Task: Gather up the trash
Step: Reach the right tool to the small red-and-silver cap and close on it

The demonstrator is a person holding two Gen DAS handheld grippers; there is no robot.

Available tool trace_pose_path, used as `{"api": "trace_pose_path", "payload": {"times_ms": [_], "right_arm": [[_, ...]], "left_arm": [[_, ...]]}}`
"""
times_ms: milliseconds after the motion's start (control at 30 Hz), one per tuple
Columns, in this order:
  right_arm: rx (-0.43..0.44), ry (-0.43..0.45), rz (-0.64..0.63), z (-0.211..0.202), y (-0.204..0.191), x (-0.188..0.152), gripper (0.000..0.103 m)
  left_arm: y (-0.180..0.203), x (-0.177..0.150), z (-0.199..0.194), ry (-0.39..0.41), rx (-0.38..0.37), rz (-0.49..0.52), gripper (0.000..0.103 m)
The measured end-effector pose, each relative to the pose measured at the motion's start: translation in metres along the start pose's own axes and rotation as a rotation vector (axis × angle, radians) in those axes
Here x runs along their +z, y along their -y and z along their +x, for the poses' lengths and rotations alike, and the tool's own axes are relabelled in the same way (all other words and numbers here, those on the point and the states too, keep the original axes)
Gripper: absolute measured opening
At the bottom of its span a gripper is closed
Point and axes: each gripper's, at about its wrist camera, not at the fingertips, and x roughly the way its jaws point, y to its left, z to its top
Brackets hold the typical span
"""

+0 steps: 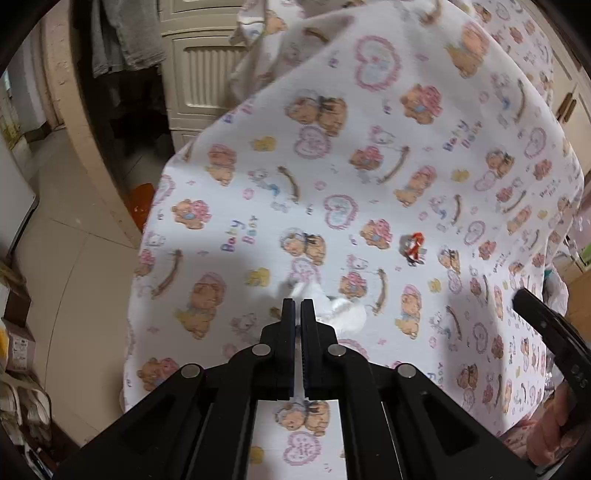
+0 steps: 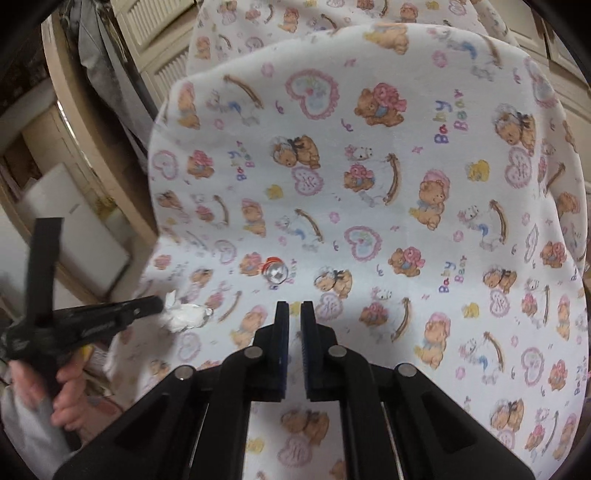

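Observation:
My left gripper (image 1: 297,303) is shut on a crumpled white tissue (image 1: 341,314) and holds it just above the bear-print cloth (image 1: 369,166) that covers the table. The tissue (image 2: 184,316) also shows in the right wrist view, at the tip of the left gripper (image 2: 157,303). A small red and silver wrapper (image 1: 413,246) lies on the cloth to the right of it, and shows as a shiny round scrap (image 2: 275,272) in the right wrist view. My right gripper (image 2: 294,305) is shut and empty, above the cloth a little short of the wrapper. It enters the left wrist view (image 1: 524,299) from the right.
Cream cabinet doors (image 1: 201,74) stand behind the table, with grey clothes (image 1: 125,33) hanging to the left. The tiled floor (image 1: 62,221) lies left of the table, with boxes and slippers (image 1: 22,398) along its left edge. An orange object (image 1: 142,205) sits under the table edge.

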Motion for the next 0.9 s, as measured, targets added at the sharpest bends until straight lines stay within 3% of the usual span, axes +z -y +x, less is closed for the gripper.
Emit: {"api": "trace_pose_path", "payload": {"times_ms": [200,333,367,433,700,900], "right_arm": [[0.087,0.0,0.092,-0.008,0.021,0.0,0.006],[0.049,0.018,0.073,-0.015,0.021,0.0,0.008],[0.038,0.019,0.075,-0.015,0.021,0.0,0.023],[0.009,0.031,0.079,-0.01,0.02,0.001,0.043],[-0.037,0.042,0.057,0.039,-0.006,0.02,0.044],[-0.041,-0.023,0.056,0.093,-0.03,0.021,0.044]], "left_arm": [[0.003,-0.01,0.005,-0.008,0.034,0.016,0.002],[0.006,-0.012,0.004,-0.008,0.042,0.032,0.002],[0.007,-0.012,0.004,-0.007,0.042,0.034,0.002],[0.009,-0.013,0.005,-0.003,0.043,0.033,0.002],[0.004,-0.008,0.006,-0.012,0.029,-0.01,0.002],[0.002,0.004,0.005,0.007,0.051,-0.034,0.002]]}}
